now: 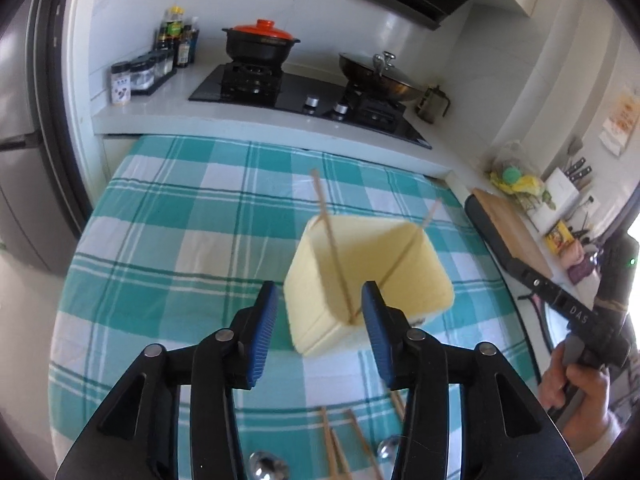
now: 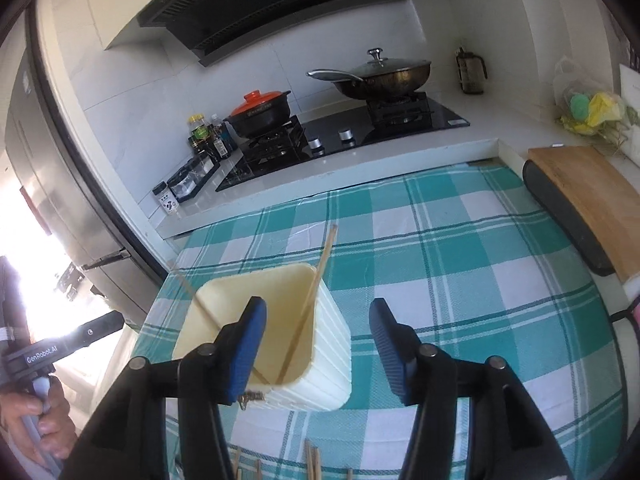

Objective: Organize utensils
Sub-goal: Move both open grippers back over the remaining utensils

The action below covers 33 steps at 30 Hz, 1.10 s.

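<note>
Pale yellow utensil holder [image 1: 360,276] stood mid-frame on teal checked tablecloth [image 1: 168,240], two chopsticks [image 1: 334,248] leaning inside, left gripper [image 1: 320,332] and right gripper [image 2: 316,348] both spread, pinching nothing, loose chopsticks [image 1: 340,448] and spoons [image 1: 266,466] at bottom edge.

I count one yellow cup [image 1: 362,280] on the checked cloth [image 1: 168,240], with two chopsticks [image 1: 334,248] standing in it. Near me on the cloth lie more loose chopsticks [image 1: 334,452], at least three, and two spoons [image 1: 266,468], partly cut off at the edge. On the stove [image 1: 296,92] I see two pots: one black pot with an orange lid [image 1: 262,42] and one pan with a glass lid [image 1: 380,76].
</note>
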Each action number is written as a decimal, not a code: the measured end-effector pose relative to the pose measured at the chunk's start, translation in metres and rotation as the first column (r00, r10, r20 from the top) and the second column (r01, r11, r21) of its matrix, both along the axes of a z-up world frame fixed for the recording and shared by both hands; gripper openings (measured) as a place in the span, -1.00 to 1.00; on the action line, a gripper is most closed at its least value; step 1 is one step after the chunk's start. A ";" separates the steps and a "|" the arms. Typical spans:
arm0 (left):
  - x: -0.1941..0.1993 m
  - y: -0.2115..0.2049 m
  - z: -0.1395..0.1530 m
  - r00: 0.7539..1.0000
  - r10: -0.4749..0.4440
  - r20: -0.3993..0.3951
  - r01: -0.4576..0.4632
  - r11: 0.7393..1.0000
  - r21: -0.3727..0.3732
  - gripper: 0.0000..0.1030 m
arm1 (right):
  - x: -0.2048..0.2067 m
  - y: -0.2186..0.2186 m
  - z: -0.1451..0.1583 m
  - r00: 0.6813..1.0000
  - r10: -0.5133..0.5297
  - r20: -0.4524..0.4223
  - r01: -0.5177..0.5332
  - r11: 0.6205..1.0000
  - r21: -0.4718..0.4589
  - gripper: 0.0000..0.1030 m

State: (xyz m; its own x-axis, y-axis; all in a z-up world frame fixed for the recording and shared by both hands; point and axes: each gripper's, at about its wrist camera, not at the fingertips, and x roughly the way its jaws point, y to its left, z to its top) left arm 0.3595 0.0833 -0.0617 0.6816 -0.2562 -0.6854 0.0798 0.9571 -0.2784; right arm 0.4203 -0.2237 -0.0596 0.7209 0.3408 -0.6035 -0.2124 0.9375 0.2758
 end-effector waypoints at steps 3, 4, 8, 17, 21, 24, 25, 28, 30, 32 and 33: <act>-0.068 0.010 -0.016 0.999 -0.003 0.046 0.000 0.998 0.059 0.39 | -0.060 -0.015 -0.008 0.998 0.000 0.067 0.007 0.994 -0.109 0.09; -0.092 0.012 -0.028 0.999 -0.011 0.049 0.008 0.998 0.069 0.42 | -0.084 -0.020 -0.016 0.996 -0.007 0.093 0.020 0.989 -0.148 0.09; -0.160 0.013 -0.085 0.999 0.016 -0.028 -0.014 0.997 0.078 0.42 | -0.168 -0.037 -0.074 0.995 -0.054 0.081 0.075 0.957 -0.281 0.10; -0.192 -0.005 -0.142 0.991 0.082 -0.106 -0.080 0.996 0.028 0.42 | -0.242 -0.038 -0.139 0.994 -0.106 -0.036 0.091 0.955 -0.283 0.10; -0.194 -0.012 -0.147 0.988 0.104 -0.110 -0.102 0.994 0.027 0.42 | -0.244 -0.032 -0.143 0.994 -0.106 -0.034 0.092 0.954 -0.286 0.09; -0.197 -0.016 -0.153 0.987 0.115 -0.109 -0.109 0.992 0.056 0.42 | -0.245 -0.029 -0.144 0.993 -0.113 -0.025 0.101 0.952 -0.289 0.09; -0.198 -0.017 -0.154 0.987 0.117 -0.111 -0.111 0.992 0.062 0.42 | -0.245 -0.029 -0.145 0.993 -0.112 -0.026 0.100 0.952 -0.289 0.10; -0.201 -0.019 -0.158 0.986 0.113 -0.121 -0.106 0.992 0.066 0.42 | -0.245 -0.028 -0.147 0.993 -0.116 -0.028 0.102 0.951 -0.291 0.09; -0.201 -0.020 -0.159 0.986 0.115 -0.121 -0.107 0.992 0.073 0.42 | -0.243 -0.028 -0.149 0.992 -0.118 -0.036 0.103 0.952 -0.288 0.10; -0.200 -0.021 -0.160 0.986 0.117 -0.122 -0.109 0.991 0.073 0.42 | -0.243 -0.028 -0.150 0.992 -0.119 -0.039 0.103 0.953 -0.284 0.09; -0.199 -0.021 -0.160 0.985 0.119 -0.122 -0.111 0.991 0.074 0.42 | -0.243 -0.027 -0.150 0.992 -0.118 -0.039 0.102 0.953 -0.285 0.10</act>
State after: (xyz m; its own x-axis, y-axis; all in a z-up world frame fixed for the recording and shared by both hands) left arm 0.1603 0.0619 -0.2220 0.6110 -0.1317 -0.7806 -0.0637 0.9747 -0.2143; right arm 0.1777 -0.2511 -0.2099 0.7072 0.0714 -0.7034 -0.0951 0.9955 0.0055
